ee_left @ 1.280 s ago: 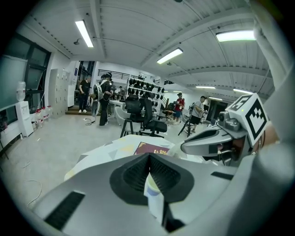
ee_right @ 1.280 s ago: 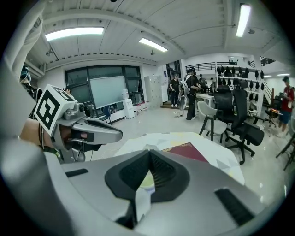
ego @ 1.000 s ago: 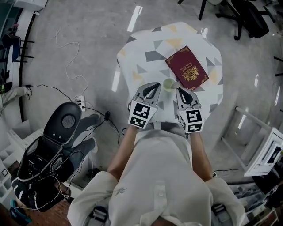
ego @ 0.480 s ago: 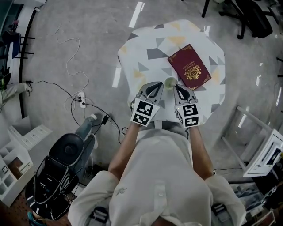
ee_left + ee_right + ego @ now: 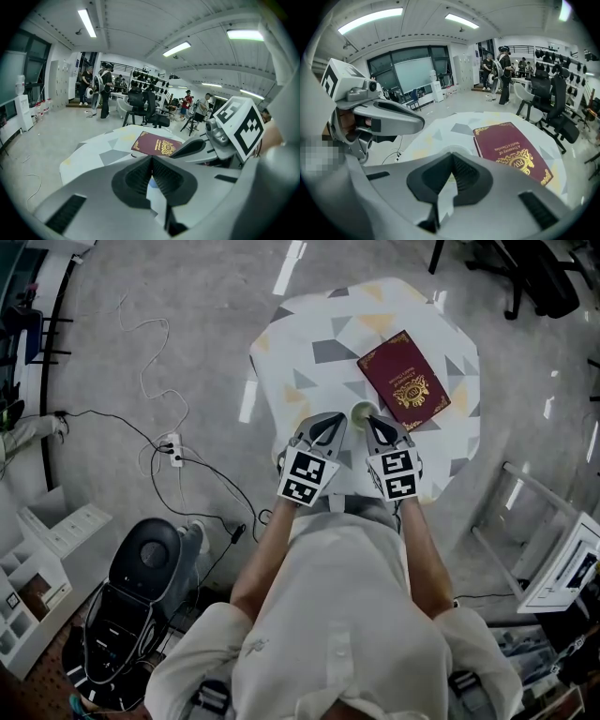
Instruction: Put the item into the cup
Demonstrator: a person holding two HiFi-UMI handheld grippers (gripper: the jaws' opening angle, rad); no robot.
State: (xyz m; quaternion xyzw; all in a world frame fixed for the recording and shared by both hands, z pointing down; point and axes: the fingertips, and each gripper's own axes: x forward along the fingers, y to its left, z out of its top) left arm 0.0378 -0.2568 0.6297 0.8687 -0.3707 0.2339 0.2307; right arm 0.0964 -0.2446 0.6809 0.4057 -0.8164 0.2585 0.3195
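A small pale green cup (image 5: 361, 412) stands on the patterned table (image 5: 319, 324), near its front edge. Just behind and right of the cup lies a maroon passport-style booklet (image 5: 404, 381), also seen in the left gripper view (image 5: 157, 144) and the right gripper view (image 5: 511, 147). My left gripper (image 5: 330, 420) hovers just left of the cup, jaws together, nothing in them. My right gripper (image 5: 369, 422) is close on the cup's right, also shut and empty. Each gripper shows in the other's view: the right (image 5: 187, 147), the left (image 5: 410, 123).
Cables and a power strip (image 5: 171, 447) lie on the floor to the left. A black machine (image 5: 131, 601) stands at the lower left. Office chairs (image 5: 530, 277) are at the back right, a white frame (image 5: 562, 563) at the right. People stand far behind the table.
My right gripper has moved forward and a little left, closer to the cup. The black machine on the floor has shifted toward the lower left. The left gripper has barely moved.
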